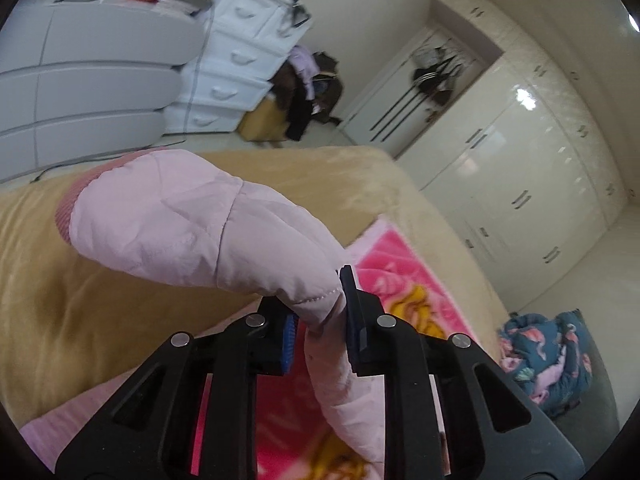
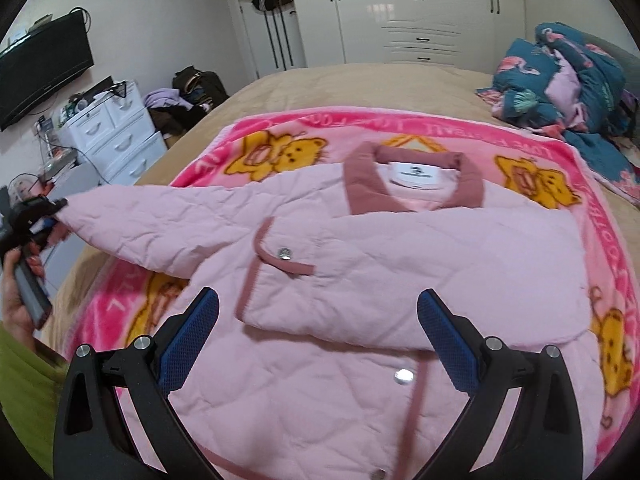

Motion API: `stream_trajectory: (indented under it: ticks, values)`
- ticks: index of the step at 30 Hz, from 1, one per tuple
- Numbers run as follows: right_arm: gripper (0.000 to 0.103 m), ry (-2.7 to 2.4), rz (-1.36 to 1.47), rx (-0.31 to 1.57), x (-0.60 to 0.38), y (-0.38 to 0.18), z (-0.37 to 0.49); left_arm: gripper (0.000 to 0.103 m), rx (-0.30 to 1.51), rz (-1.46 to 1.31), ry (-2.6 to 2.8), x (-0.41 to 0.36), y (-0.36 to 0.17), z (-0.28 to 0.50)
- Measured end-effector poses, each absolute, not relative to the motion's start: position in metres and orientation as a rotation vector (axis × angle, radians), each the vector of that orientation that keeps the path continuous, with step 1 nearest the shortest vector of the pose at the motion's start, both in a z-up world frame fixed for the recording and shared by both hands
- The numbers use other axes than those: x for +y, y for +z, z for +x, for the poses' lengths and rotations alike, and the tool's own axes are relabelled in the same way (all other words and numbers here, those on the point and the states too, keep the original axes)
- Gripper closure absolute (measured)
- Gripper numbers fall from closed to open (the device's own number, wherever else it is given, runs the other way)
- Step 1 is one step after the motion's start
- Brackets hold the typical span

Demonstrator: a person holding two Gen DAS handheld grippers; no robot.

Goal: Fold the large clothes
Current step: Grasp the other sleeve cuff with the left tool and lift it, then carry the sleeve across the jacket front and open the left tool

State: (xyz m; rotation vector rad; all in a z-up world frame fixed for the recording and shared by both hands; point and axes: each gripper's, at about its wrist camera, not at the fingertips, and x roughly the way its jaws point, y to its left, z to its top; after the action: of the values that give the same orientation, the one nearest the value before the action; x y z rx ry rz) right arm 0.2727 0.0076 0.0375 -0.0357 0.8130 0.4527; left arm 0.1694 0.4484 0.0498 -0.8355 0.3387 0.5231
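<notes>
A pale pink quilted jacket with a dusty-rose collar lies face up on a pink bear-print blanket on the bed. Its right sleeve is folded across the chest. My left gripper is shut on the other sleeve near the cuff and holds it lifted out to the left; it also shows in the right wrist view. My right gripper is open and empty, hovering above the jacket's lower front.
The bed has a tan cover. A crumpled teal floral quilt lies at the bed's far right. White drawers, a clothes pile and wardrobes stand beyond the bed.
</notes>
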Motion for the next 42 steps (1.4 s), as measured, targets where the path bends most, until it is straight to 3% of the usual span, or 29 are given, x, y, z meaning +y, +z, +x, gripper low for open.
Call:
stream_trajectory:
  ticks: [26, 42]
  values:
    - [0.004, 0.327, 0.075, 0.796, -0.075, 0.032, 0.250, 0.091, 0.201, -0.620, 0.153, 0.323, 0.132, 0.186]
    - [0.004, 0.233, 0.191, 0.771, -0.151, 0.043, 0.244, 0.091, 0.290, -0.404, -0.061, 0.208, 0.136, 0.219]
